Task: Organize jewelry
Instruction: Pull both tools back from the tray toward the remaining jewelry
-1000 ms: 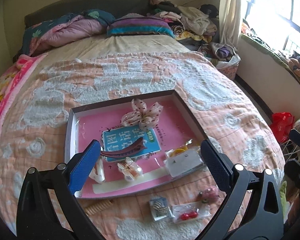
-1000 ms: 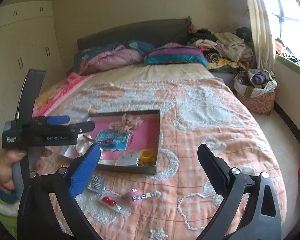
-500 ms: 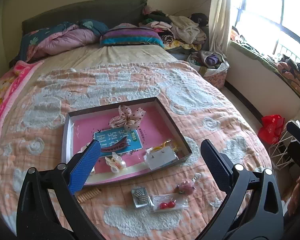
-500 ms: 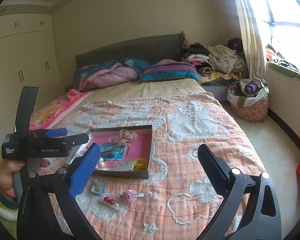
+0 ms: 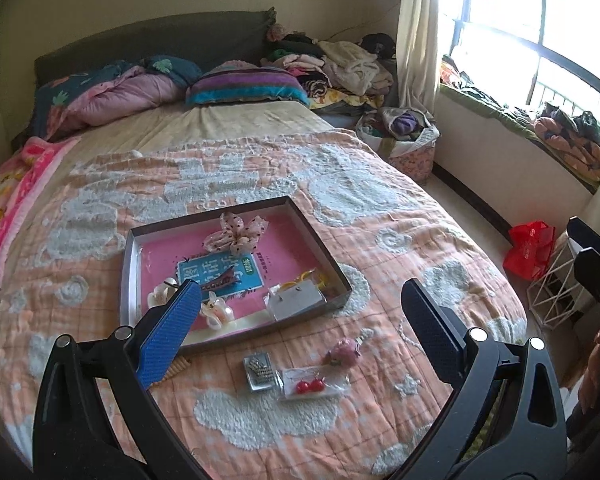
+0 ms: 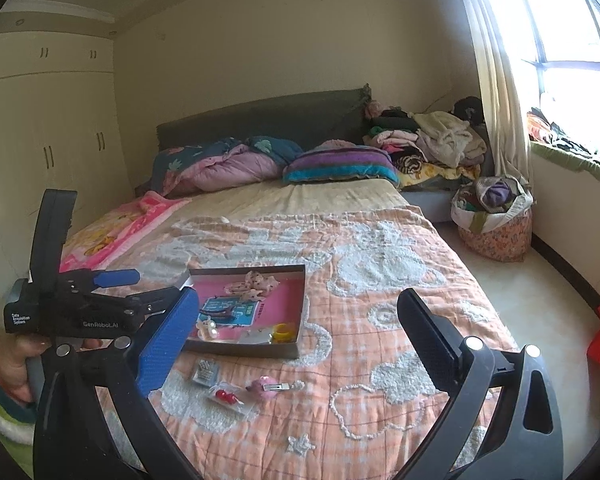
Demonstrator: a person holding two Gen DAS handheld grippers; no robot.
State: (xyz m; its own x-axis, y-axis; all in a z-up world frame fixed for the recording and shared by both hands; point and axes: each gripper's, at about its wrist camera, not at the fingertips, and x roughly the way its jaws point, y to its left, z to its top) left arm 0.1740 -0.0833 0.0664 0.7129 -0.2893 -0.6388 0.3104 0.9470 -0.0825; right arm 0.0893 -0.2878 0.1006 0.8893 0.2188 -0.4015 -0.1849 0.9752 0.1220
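Left gripper [image 5: 300, 320]: jaws spread wide, holding nothing, above the bed's near edge.
Right gripper [image 6: 298, 334]: jaws spread, holding nothing.
Tray [image 5: 327, 250]: mid-bed, holding a polka-dot bow [image 5: 236, 232] at 12 o'clock.
Red earrings packet [image 5: 311, 385]: on the quilt [image 5: 380, 208], at 6 o'clock just outside the tray's near wall.
Open room: bare quilt at 3 o'clock.

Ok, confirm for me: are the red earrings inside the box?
No, the red earrings lie on the blanket, in front of the box.
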